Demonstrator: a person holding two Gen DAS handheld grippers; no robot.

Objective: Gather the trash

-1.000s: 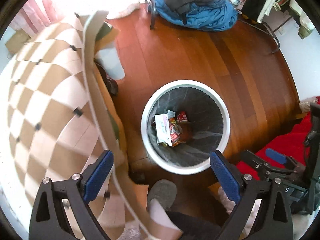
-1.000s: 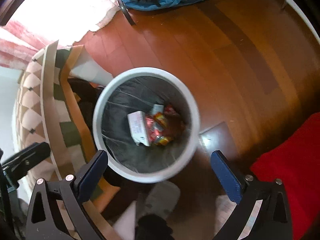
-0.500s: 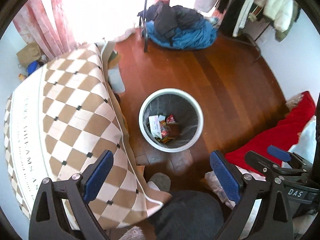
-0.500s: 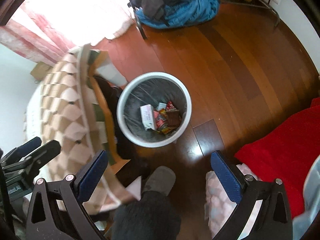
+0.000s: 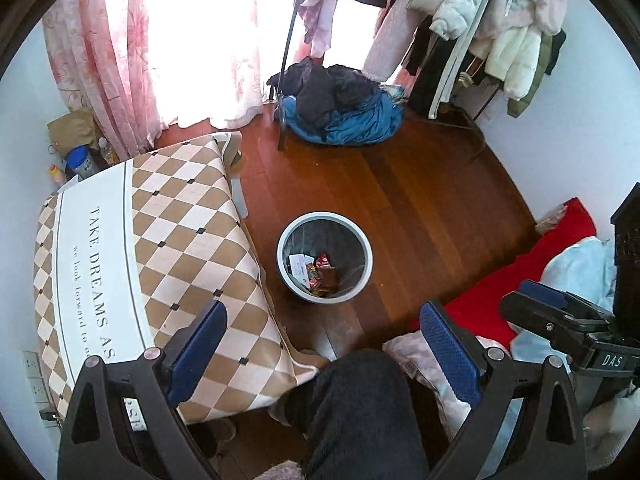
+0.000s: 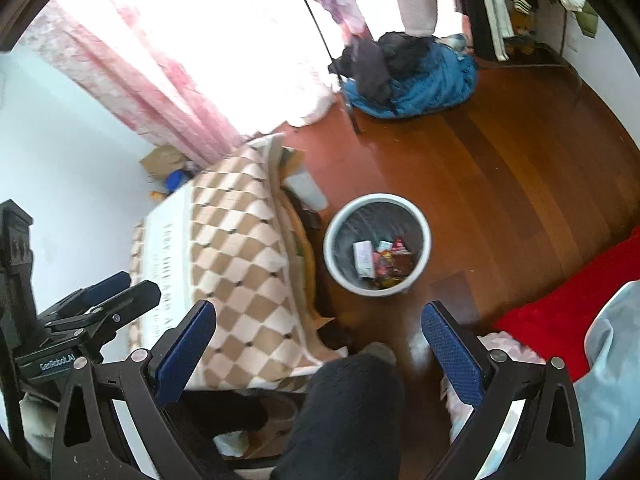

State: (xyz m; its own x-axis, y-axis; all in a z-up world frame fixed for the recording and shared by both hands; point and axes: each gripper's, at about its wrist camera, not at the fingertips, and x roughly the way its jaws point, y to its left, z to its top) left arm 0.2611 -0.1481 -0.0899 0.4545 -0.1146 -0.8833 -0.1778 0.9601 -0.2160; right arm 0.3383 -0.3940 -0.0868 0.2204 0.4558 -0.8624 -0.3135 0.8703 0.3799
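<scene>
1. Left hand-held gripper (image 5: 322,350): blue-padded fingers (image 5: 198,350) spread wide apart, nothing between them. It is held high, looking down at the floor.
2. Right hand-held gripper (image 6: 318,350): fingers (image 6: 452,354) likewise spread wide, nothing held. Also high above the floor. In the left wrist view its body shows at the right edge; in the right wrist view the left one shows at the left edge.
3. Below both, at the bottom centre of each view: the person's leg in dark fuzzy fabric (image 5: 360,412), with a grey slipper toe (image 6: 378,352) just past the knee in the right wrist view.
4. Trash bin (image 5: 325,263): round, white rim, dark liner, standing upright on the wooden floor (image 5: 420,200), ahead of the leg and well below both grippers.
5. Trash (image 5: 316,272) lies at the bottom of the bin: a white packet (image 6: 363,258) on the left side, red and brown wrappers beside it, touching. Individual items too small to name.
6. Just beside the bin on the left: a surface covered with a brown-and-cream diamond cloth (image 5: 180,248) bearing printed words. Its hanging edge comes near the bin.
7. Right of the bin, apart from it: red fabric (image 5: 520,280) with pale bedding on it.
8. Far side of the floor: a heap of blue and dark clothing (image 5: 340,108) at the foot of a rack of hanging coats (image 5: 500,28); pink curtains (image 5: 100,52) against a bright window.
</scene>
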